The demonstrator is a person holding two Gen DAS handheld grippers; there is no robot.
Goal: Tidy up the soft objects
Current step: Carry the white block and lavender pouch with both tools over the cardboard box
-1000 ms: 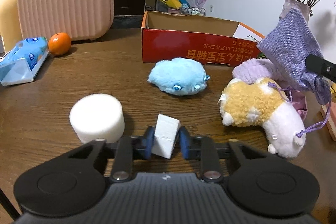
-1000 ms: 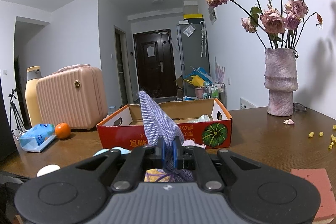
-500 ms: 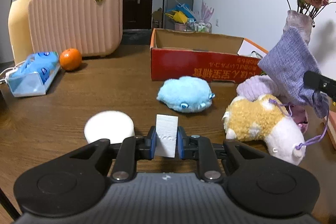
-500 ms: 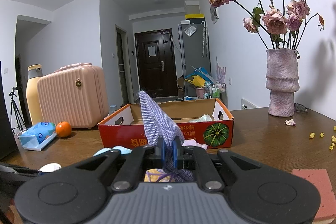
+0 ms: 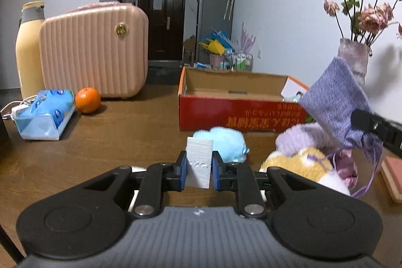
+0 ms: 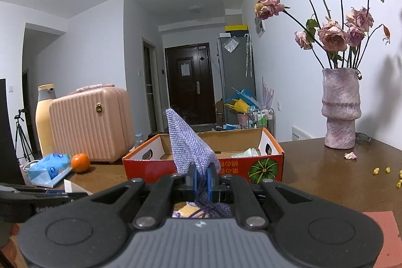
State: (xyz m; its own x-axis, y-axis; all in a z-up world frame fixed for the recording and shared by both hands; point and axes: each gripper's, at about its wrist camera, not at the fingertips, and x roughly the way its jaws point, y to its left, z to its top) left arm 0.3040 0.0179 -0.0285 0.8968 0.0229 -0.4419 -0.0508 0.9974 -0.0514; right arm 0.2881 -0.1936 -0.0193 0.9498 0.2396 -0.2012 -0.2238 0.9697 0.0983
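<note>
While the left hand-held gripper (image 5: 199,168) pinched a white foam block (image 5: 199,161) above the counter (image 5: 105,142), the right hand-held gripper (image 6: 201,180) clamped a purple pouch (image 6: 187,145). Next, I reckoned, both needed carrying toward the red box (image 5: 236,112) at twelve o'clock.

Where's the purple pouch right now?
In the right wrist view the purple pouch is pinched in the right gripper, held up in front of the red cardboard box.

Even, cool indoor light fills both views, a little dim along the far hallway. Fisheye bending curves the walls, with black corners at 1 and 11 o'clock. The vase (image 6: 341,108) throws a soft shadow toward 3 o'clock, and the surface (image 6: 326,167) carries a faint sheen.
</note>
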